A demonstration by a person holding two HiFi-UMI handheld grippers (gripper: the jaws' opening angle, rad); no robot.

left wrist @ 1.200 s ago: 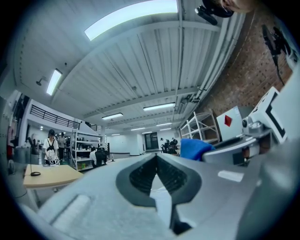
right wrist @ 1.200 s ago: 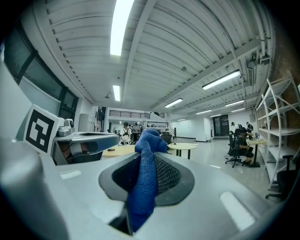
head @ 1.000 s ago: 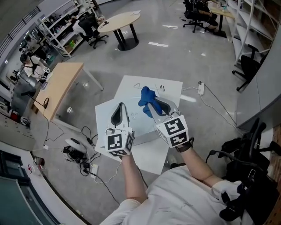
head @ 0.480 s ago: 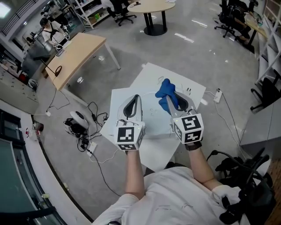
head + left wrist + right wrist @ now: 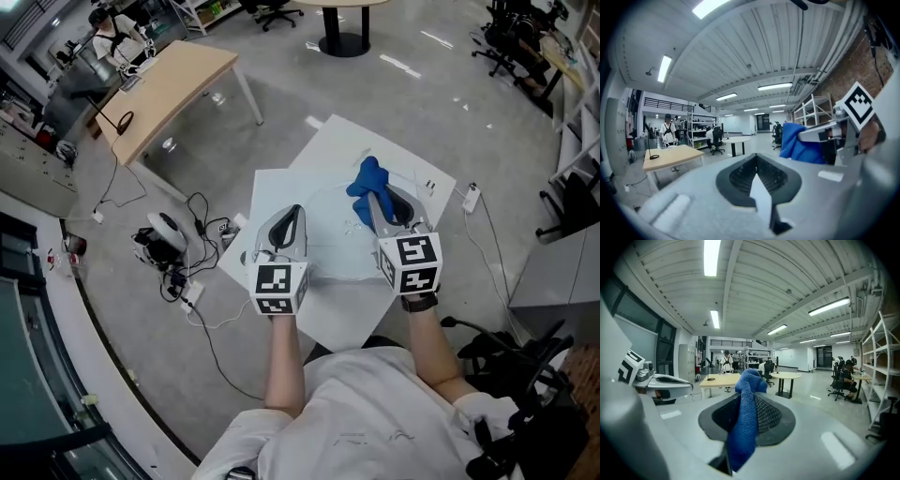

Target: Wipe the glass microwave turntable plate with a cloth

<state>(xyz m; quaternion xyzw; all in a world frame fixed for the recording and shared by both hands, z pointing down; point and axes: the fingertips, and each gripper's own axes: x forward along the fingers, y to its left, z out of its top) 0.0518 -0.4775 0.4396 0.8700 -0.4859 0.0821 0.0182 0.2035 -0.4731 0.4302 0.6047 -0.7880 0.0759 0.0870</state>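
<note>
The glass turntable plate (image 5: 330,246) lies flat on the white table (image 5: 323,323), faint and see-through in the head view. My right gripper (image 5: 372,194) hangs over the plate's far right side, shut on a blue cloth (image 5: 364,178) that bunches past its tips. The cloth (image 5: 746,416) fills the seam of the jaws in the right gripper view. My left gripper (image 5: 292,217) is over the plate's left side, shut with nothing in it (image 5: 757,161). Both point away from me, level, side by side. The left gripper view shows the cloth (image 5: 797,146) to its right.
A wooden desk (image 5: 173,89) stands at the far left. Cables and a small white device (image 5: 169,255) lie on the floor left of the table. A power strip (image 5: 472,197) lies right of it. A black office chair (image 5: 525,375) is close at my right.
The head view has swung, so the table and both grippers sit further right and lower. The cloth stays in the right gripper and the left stays shut.
</note>
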